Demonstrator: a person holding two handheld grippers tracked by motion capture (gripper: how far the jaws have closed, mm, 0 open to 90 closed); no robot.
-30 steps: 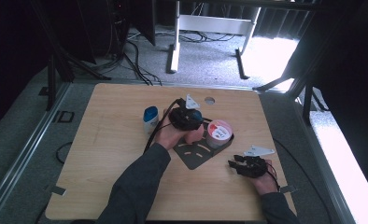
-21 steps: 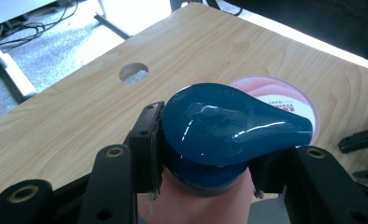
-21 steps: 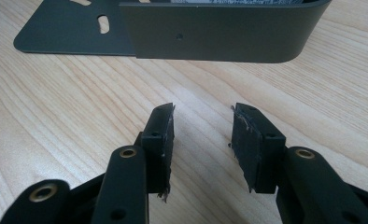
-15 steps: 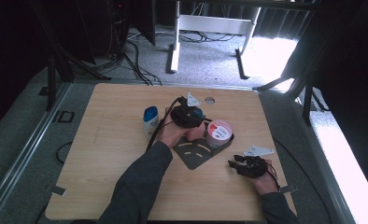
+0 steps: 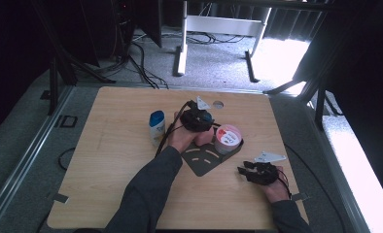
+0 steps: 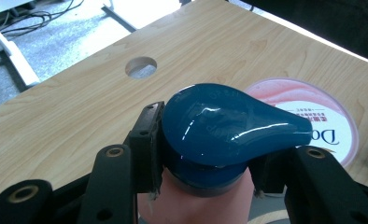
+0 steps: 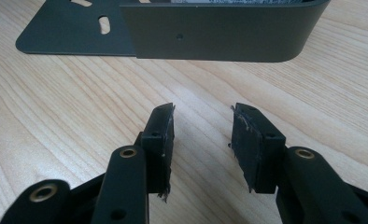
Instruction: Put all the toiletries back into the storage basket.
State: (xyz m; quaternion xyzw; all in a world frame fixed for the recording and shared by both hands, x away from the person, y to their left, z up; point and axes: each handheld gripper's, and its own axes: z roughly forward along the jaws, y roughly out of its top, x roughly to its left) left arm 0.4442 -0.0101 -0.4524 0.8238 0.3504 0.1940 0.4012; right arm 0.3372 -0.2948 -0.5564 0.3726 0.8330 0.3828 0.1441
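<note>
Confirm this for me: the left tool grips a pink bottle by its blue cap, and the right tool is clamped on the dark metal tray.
Wrong on the right tool: the right gripper view shows its jaws apart over bare table, short of the dark metal tray, holding nothing. The rest stands: the left tool grips the pink bottle by its blue cap.

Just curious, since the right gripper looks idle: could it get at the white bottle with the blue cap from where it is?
Probably not easily. The right gripper sits open near the table's edge, and the dark rack plus the left gripper lie between it and the white bottle.
</note>
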